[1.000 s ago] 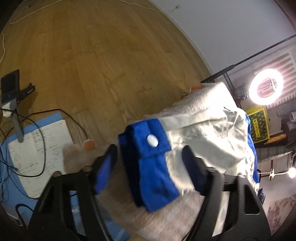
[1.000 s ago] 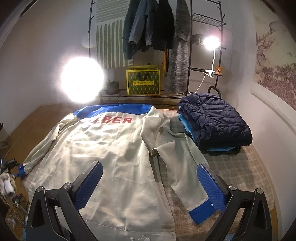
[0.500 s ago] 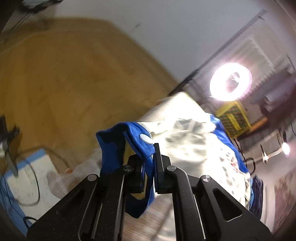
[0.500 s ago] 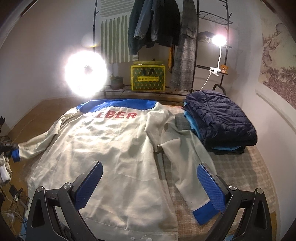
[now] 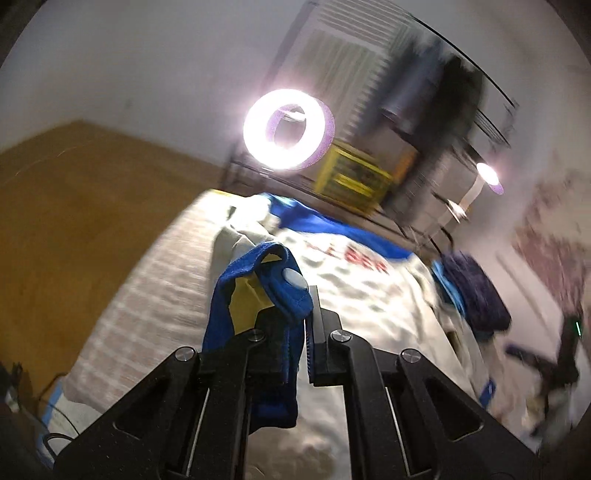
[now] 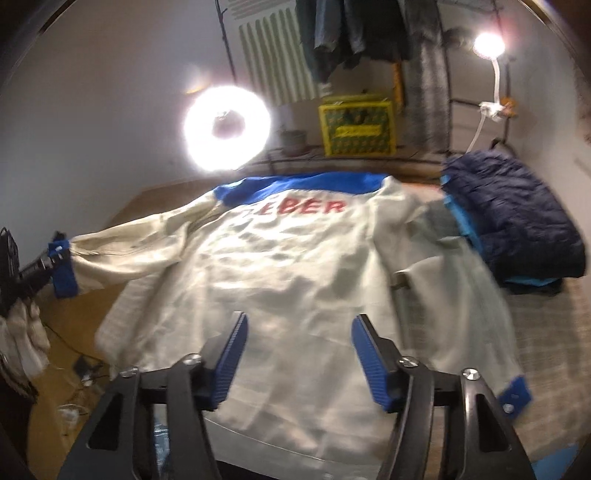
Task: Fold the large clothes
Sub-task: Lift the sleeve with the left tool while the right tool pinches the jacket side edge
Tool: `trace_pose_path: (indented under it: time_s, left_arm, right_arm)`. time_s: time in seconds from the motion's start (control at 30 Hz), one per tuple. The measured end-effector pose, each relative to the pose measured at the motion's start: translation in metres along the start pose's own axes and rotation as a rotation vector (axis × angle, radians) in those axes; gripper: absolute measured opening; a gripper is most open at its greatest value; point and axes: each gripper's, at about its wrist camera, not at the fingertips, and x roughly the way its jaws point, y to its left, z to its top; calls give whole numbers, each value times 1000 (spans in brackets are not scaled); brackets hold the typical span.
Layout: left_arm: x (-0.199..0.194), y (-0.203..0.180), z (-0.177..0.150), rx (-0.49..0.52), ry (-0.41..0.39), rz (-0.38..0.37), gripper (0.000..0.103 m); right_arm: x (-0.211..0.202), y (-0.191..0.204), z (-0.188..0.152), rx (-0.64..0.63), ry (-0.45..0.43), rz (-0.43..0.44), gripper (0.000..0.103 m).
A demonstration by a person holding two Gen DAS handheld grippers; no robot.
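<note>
A large cream jacket [image 6: 295, 273] with a blue yoke and red letters lies back-up on the checked bed [image 6: 546, 325]. My left gripper [image 5: 301, 328] is shut on the jacket's blue left cuff [image 5: 291, 291], which has a white snap, and holds it lifted above the bed; it also shows in the right wrist view [image 6: 62, 269] with the sleeve stretched out to the left. My right gripper [image 6: 299, 350] is open and empty, hovering over the jacket's lower back. The right sleeve lies along the jacket, its blue cuff [image 6: 515, 397] at the lower right.
A folded dark-blue puffer jacket [image 6: 513, 221] sits on the bed's right side. A ring light [image 6: 227, 127], a yellow crate [image 6: 358, 127] and a rack of hanging clothes [image 6: 354, 33] stand behind the bed. Wooden floor with cables [image 6: 81, 369] lies to the left.
My left gripper closed on the blue cuff and lifted it, swinging toward the jacket. My right gripper's jaws narrowed and it moved forward over the jacket.
</note>
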Motion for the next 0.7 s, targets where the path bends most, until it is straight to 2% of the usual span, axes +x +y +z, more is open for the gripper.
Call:
trace_pose_path:
  time_s: [0.1,0.3,0.5,0.63,0.7]
  left_arm:
    - [2,-41,-19,120,59,-19,4]
    - [17,-95,-67,338,200,-45,4]
    - [27,-123,-122,534,315,-36,4]
    - [34,-122,-156,654,383,3,4]
    - [32,-120,-169,674,418,6,4]
  right_arm:
    - [21,3,7,2,22,56,54]
    - [65,5,23,52,91,177,48]
    - [97,12,29,83,151,263,48]
    - [121,21,27,85,210,303,48]
    - [132,26,26,93,239,316,48]
